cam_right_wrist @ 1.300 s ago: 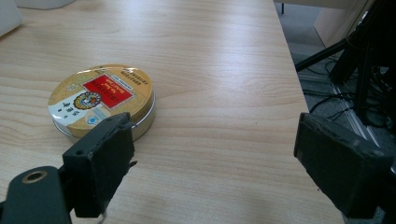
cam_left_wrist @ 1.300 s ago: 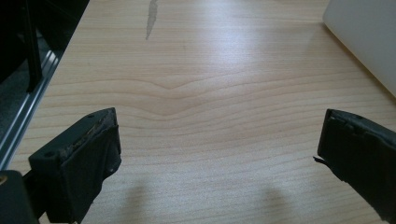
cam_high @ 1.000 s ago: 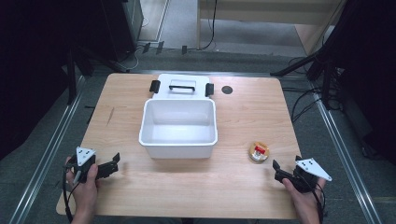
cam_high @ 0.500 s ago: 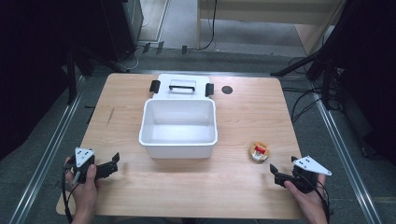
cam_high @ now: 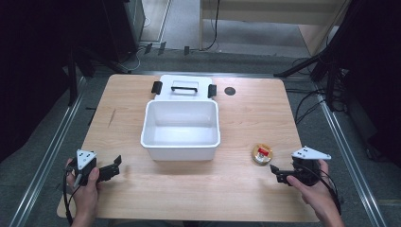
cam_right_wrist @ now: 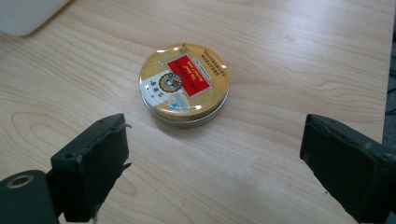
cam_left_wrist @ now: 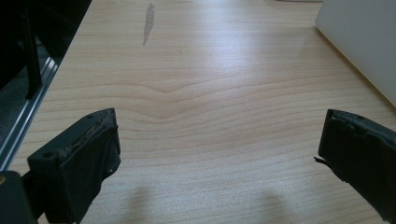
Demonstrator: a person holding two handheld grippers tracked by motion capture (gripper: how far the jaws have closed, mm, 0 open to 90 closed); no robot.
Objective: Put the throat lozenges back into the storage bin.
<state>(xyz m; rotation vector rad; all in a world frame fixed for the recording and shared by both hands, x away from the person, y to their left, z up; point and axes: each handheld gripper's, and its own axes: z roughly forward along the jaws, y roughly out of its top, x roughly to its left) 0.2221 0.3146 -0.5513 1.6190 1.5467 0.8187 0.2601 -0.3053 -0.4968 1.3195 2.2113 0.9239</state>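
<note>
The right hand-held gripper (cam_right_wrist: 212, 154) stands released, jaws wide apart and touching nothing, above the desk (cam_right_wrist: 289, 60). Just ahead of its jaws, lying flat, sits the round gold tin (cam_right_wrist: 184, 84), lid up; being round, it has no long axis, and its red label runs diagonally.

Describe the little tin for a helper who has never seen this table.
Find the white tub mid-table. To its right, near the front edge, ahead of the open right gripper, lies the tin: flat, round and gold with a red label, the only small item there.
</note>
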